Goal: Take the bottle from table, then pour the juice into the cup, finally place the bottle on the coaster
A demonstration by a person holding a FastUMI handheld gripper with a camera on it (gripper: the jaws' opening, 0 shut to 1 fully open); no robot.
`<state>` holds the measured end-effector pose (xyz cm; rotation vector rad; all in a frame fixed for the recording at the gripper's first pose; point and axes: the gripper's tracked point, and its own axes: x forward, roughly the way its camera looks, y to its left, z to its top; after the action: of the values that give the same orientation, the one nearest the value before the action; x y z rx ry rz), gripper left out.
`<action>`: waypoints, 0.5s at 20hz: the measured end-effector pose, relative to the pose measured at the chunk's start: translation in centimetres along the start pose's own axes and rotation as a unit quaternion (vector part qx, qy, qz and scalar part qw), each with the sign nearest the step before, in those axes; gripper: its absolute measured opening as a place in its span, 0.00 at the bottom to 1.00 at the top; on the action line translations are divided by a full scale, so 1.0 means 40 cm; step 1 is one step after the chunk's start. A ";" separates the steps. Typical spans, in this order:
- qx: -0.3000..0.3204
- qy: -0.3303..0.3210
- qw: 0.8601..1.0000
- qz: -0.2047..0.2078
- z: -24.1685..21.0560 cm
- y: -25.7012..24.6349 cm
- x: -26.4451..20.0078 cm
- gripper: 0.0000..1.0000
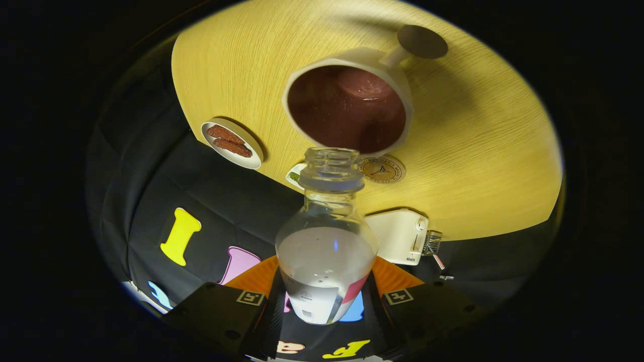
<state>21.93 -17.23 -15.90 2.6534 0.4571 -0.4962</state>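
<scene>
My gripper is shut on a clear plastic bottle, both fingers pressing on its labelled body. The bottle has no cap and holds pale, cloudy liquid in its lower part. It is tipped forward, so its open mouth sits right at the near rim of a white cup just beyond the fingers. The cup stands on the yellow wooden table; its inside looks dark reddish and wet. I cannot see a stream leaving the mouth. A round cork coaster with a printed emblem lies beside the bottle's neck, close under the cup.
A dark round disc lies past the cup's handle. A small white dish with two brown biscuits sits near the table's edge. A small white dish with something green peeks from behind the bottle's neck. A white boxy appliance stands close beside the bottle.
</scene>
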 end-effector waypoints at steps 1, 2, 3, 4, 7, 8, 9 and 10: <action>-0.005 -0.003 1.000 0.002 0.002 0.000 -0.002 0.70; -0.013 -0.009 1.000 0.005 0.007 -0.002 -0.005 0.70; -0.025 -0.017 1.000 0.008 0.013 -0.003 -0.006 0.70; -0.036 -0.020 0.999 0.010 0.017 -0.007 -0.009 0.70; -0.064 -0.030 0.997 0.026 0.019 0.000 -0.019 0.71; -0.080 -0.034 0.996 0.031 0.019 0.000 -0.023 0.71; -0.104 -0.041 0.993 0.033 0.020 -0.011 -0.026 0.71; -0.135 -0.047 0.989 0.032 0.021 -0.020 -0.032 0.71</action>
<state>20.28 -17.23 -16.36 2.3649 0.3802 -0.5002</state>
